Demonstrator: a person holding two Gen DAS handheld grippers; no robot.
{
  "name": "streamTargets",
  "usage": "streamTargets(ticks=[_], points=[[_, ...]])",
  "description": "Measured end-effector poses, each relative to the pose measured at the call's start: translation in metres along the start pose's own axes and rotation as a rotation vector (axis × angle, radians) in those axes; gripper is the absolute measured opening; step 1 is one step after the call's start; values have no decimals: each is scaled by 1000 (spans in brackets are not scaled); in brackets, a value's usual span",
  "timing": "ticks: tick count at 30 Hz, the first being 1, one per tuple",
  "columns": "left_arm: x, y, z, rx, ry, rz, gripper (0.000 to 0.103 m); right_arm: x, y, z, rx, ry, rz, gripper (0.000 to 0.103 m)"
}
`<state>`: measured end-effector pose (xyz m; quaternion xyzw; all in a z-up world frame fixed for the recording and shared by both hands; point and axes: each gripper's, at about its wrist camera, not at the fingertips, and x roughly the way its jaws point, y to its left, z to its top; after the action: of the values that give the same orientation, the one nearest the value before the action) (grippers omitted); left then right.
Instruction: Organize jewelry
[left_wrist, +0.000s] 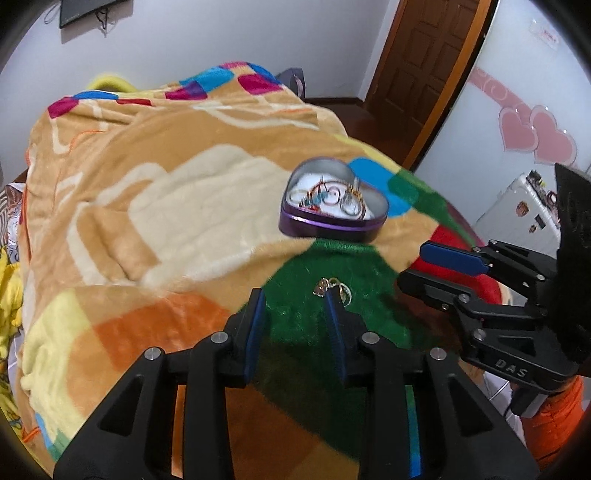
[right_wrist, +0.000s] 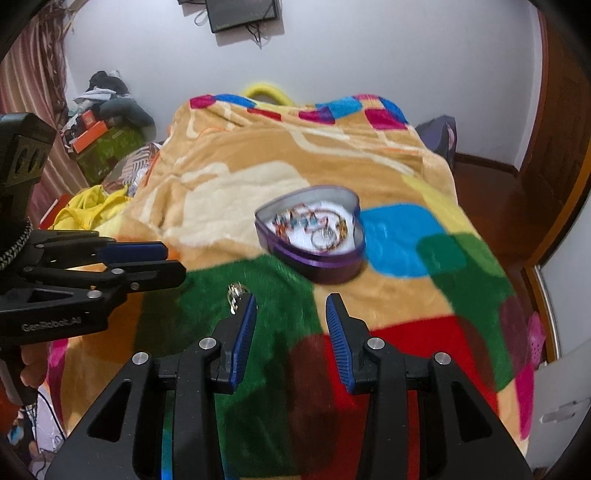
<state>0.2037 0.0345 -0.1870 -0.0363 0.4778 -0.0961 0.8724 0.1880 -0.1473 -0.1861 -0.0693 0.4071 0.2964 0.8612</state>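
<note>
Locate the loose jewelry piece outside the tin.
In the left wrist view, the loose jewelry piece lies on the blanket's green patch, near the left claw and short of the heart-shaped tin.

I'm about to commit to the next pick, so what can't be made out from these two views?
- Loose jewelry piece on the blanket's green patch: small and blurred; the left tongs' pad covers part, so its type is unclear.
- Heart-shaped tin: contents tangled and blurred in both views, uncountable.
- Right tongs: open; contact with the piece unclear.
</note>
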Motion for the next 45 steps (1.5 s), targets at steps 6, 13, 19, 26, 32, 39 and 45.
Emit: streamTargets(ticks=[6,13,19,26,32,39,45], points=[[32,-2,-2,17,63,26,32,4,-5,-7,15,22,9,36],[43,-11,2,62,74,22,32,11,-12,-10,35,38,24,36],[48,-19,8,72,76,-9,32,14,-16,-11,49,40,32,36],[57,-22,14,81,75,-12,32,15,-20,-11,65,39,45,36],[56,-22,14,82,58,-32,14,15,-19,-9,64,34,43,36],[40,-15,9,70,24,-12,13,17,-15,-3,59,29,49,36],[16,8,0,19,-20,32,13,25,1,4,11,26,65,36]])
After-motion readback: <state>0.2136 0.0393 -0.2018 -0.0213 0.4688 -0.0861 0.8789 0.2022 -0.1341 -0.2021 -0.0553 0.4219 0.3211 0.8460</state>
